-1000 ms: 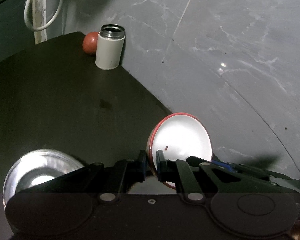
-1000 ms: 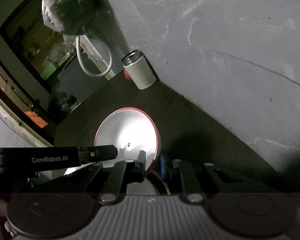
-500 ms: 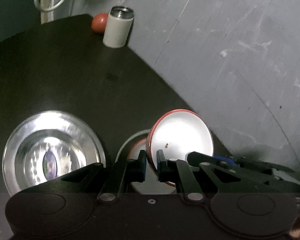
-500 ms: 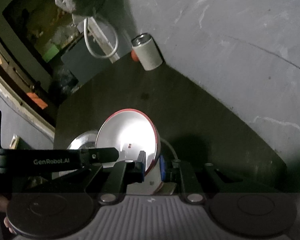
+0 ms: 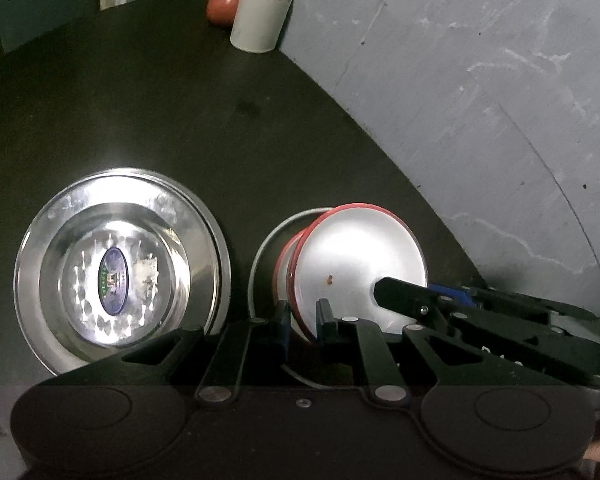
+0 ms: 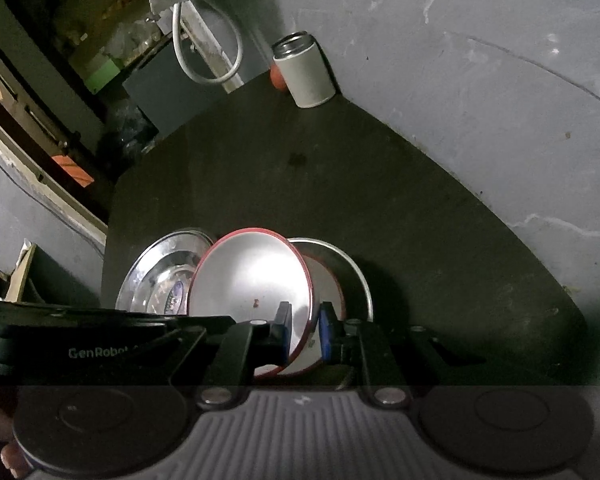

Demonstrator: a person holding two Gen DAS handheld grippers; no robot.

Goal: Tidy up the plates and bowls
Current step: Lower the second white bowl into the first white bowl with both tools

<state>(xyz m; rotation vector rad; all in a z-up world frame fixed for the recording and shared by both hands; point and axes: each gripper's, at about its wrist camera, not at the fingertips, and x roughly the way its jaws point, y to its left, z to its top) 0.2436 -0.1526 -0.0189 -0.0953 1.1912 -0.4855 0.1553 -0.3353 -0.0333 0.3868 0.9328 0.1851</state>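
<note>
A white, red-rimmed enamel bowl is held on edge by both units: the left hand-held gripper and the right hand-held gripper are each closed onto its rim. It is tilted over a second red-rimmed bowl resting in a shallow steel plate on the dark desk, presumably for nesting. A stainless steel dish lies just beside it.

The steel plate looks like polished metal — mirror-glossy, with hard glare. The red-rimmed bowl has a smooth, shiny white finish, enamel-like. The desk is dark and matt. The wall is grey, matt and scuffed. The tongs look like black matt plastic — with blue pads.
</note>
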